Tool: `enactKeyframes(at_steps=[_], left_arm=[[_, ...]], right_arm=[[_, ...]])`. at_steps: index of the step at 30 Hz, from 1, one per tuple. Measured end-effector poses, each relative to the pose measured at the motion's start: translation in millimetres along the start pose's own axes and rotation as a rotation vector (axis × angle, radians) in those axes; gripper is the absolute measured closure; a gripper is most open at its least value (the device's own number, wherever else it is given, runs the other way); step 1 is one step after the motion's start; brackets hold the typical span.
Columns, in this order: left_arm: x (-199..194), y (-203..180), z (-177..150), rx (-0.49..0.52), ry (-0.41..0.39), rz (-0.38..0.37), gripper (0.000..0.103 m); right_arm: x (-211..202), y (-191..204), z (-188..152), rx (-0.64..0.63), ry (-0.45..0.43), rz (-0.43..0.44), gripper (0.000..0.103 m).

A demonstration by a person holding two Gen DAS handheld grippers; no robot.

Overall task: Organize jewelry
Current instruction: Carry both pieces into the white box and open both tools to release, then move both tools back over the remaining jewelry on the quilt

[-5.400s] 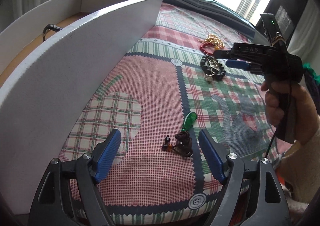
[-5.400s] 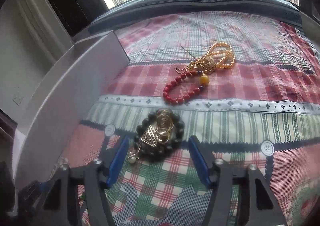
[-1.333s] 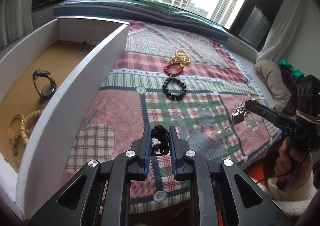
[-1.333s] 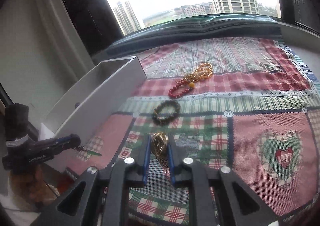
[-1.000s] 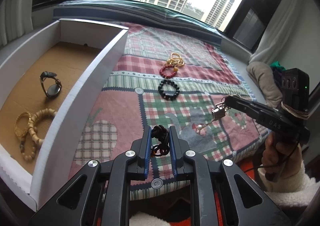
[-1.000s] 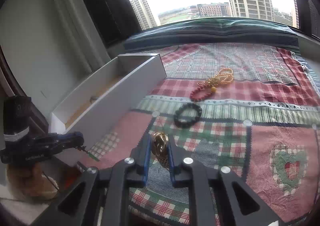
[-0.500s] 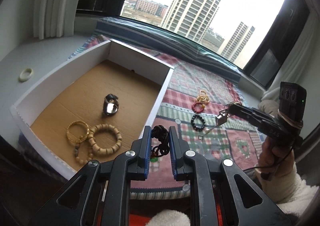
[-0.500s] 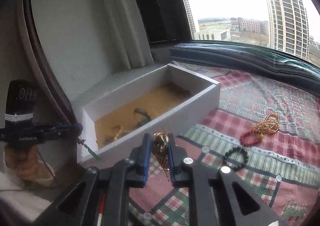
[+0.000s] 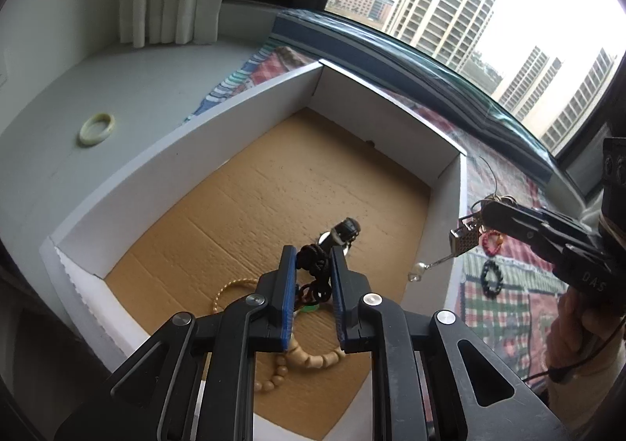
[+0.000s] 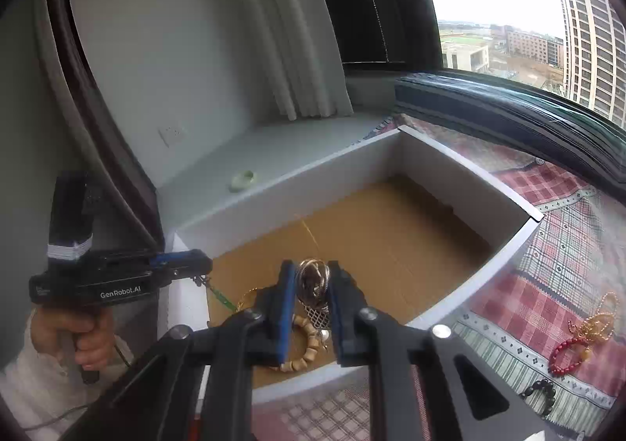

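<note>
My left gripper (image 9: 312, 265) is shut on a dark corded necklace (image 9: 313, 269) with a green pendant (image 9: 309, 309), held above the near end of the white box (image 9: 156, 171). My right gripper (image 10: 310, 284) is shut on a gold chain necklace (image 10: 313, 282) with a mesh pendant, held over the box's right wall; it also shows in the left wrist view (image 9: 485, 216) with the pendant (image 9: 463, 241) dangling. In the box lie a watch (image 9: 344, 230), a gold bangle (image 9: 231, 290) and a wooden bead bracelet (image 9: 309, 359).
A pale jade ring (image 9: 97, 124) lies on the grey sill left of the box. On the plaid cloth (image 10: 547, 257) to the right lie a red bead bracelet (image 10: 567, 353), gold bead strands (image 10: 598, 318) and a black bead bracelet (image 10: 542, 392).
Both grippers have lifted their necklaces from the cloth and carried them left, over the box. The box floor now fills both views.
</note>
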State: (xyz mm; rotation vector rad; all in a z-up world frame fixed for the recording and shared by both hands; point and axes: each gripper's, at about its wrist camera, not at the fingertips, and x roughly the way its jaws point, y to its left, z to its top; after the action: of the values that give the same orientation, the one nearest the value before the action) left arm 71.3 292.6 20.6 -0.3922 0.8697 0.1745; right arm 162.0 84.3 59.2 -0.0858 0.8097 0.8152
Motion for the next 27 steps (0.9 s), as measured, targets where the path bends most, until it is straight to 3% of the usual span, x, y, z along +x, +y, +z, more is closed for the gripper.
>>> enactKeyframes(at_steps=[3,4,5,6,7,8,9,11,13,16,18,27], left_arm=[[29,-1,6,0.004,0.036,0.041,0.086],[36,0,7,0.004,0.050,0.072,0.079],[39,-1,6,0.004,0.060,0.096,0.069],[40,-1,4,0.004,0.062,0.110,0.041],[37,-1,0,0.007,0.048,0.117,0.022],[32,-1,-4,0.013,0.025,0.124,0.017],[27,-2,-9,0.026,0.004,0.133,0.016],[16,-7,-17,0.059,-0.014,0.146,0.016],[5,-14,-25,0.074,-0.031,0.152,0.016],[-6,-33,-36,0.102,-0.047,0.131,0.014],[-15,-52,-45,0.136,-0.057,0.105,0.012],[-16,-151,-91,0.291,-0.012,-0.104,0.007]], right_arm=[[41,-11,4,0.011,0.062,-0.044,0.087],[51,-17,3,0.014,0.082,-0.059,0.086],[60,-22,1,0.021,0.101,-0.076,0.084],[66,-26,0,0.027,0.115,-0.114,0.084],[69,-29,-2,0.035,0.124,-0.163,0.081],[70,-32,-4,0.048,0.126,-0.192,0.068],[66,-37,-7,0.068,0.120,-0.201,0.049],[49,-39,-13,0.099,0.083,-0.195,0.035],[28,-37,-20,0.086,0.043,-0.218,0.034],[3,-34,-33,0.045,-0.006,-0.276,0.023],[-15,-35,-46,0.023,-0.031,-0.303,0.022],[-71,-75,-125,0.014,-0.001,-0.501,0.022]])
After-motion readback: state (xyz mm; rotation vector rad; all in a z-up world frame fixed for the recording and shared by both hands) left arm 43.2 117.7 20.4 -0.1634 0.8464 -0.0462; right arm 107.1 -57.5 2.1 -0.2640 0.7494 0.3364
